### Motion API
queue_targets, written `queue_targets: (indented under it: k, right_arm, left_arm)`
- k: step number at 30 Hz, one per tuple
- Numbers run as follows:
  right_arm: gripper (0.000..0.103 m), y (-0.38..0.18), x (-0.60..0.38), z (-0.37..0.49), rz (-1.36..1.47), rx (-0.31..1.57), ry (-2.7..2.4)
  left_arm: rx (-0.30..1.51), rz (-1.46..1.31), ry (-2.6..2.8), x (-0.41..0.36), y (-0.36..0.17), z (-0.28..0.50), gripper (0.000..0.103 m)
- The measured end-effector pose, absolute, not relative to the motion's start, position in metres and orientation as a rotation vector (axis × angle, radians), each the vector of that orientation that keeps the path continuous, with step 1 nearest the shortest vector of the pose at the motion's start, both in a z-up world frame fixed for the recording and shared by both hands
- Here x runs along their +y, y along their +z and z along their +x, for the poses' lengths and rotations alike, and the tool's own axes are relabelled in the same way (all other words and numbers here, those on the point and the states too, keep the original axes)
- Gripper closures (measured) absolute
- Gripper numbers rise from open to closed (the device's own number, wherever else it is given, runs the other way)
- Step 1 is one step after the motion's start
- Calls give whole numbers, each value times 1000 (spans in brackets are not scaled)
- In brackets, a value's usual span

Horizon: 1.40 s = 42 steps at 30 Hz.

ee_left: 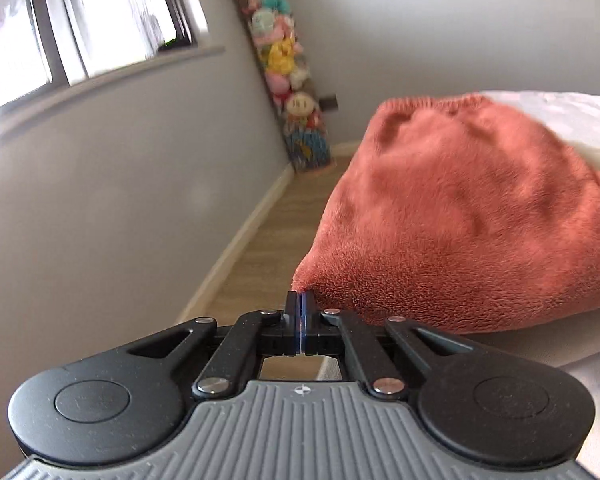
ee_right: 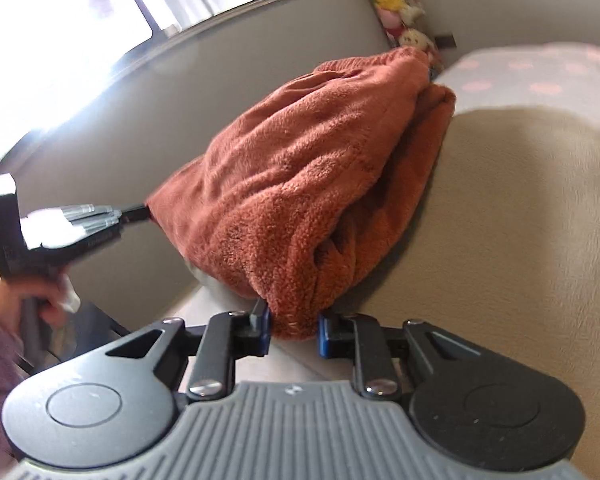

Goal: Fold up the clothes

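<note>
A rust-orange fleece garment point(ee_left: 460, 216) is bunched and lifted off a beige surface point(ee_right: 520, 240). In the left wrist view my left gripper point(ee_left: 300, 304) is shut, pinching one corner of the garment between its tips. The right wrist view shows the same left gripper point(ee_right: 138, 213) at the far left, held by a person's hand point(ee_right: 40, 300), stretching that corner sideways. My right gripper point(ee_right: 294, 330) has a thick lower corner of the fleece garment point(ee_right: 300, 200) filling the gap between its blue pads point(ee_right: 265, 328), which are shut on it.
A white cloth point(ee_left: 560, 120) lies behind the garment, and a pink-dotted white cover point(ee_right: 540, 76) lies at the back right. A strip of plush toys point(ee_left: 288, 80) hangs in the wall corner. A window point(ee_left: 80, 20) is at upper left, with wood floor point(ee_left: 268, 232) below.
</note>
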State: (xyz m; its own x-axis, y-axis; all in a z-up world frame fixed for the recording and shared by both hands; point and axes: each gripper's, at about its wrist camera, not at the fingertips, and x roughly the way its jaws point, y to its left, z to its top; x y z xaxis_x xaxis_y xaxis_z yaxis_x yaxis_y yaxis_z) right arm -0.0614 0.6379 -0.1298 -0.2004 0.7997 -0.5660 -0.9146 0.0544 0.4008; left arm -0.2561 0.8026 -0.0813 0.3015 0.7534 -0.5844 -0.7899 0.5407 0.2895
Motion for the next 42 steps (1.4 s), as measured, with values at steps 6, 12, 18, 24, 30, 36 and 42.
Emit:
queue_targets:
  k: [6, 12, 18, 24, 30, 36, 42]
  right_arm:
    - [82, -149, 634, -55, -184, 885, 1535]
    - [99, -144, 612, -49, -201, 918, 1526]
    - [93, -113, 573, -51, -226, 831, 1509]
    - [43, -45, 541, -74, -186, 684, 1482]
    - [30, 20, 510, -82, -151, 634, 1439]
    - [18, 66, 464, -93, -145, 517, 1391]
    - [8, 82, 418, -97, -131, 504, 1360]
  left_arm:
    - [824, -91, 1044, 805, -113, -241, 103]
    - [830, -181, 1131, 803, -104, -249, 103]
    - [793, -156, 1082, 751, -54, -241, 96]
    - [718, -117, 1062, 658, 18, -246, 57]
    - [608, -112, 1130, 595, 65, -228, 34]
    - [534, -123, 1145, 540, 93, -214, 29]
    - [501, -177, 1160, 486, 104, -203, 28]
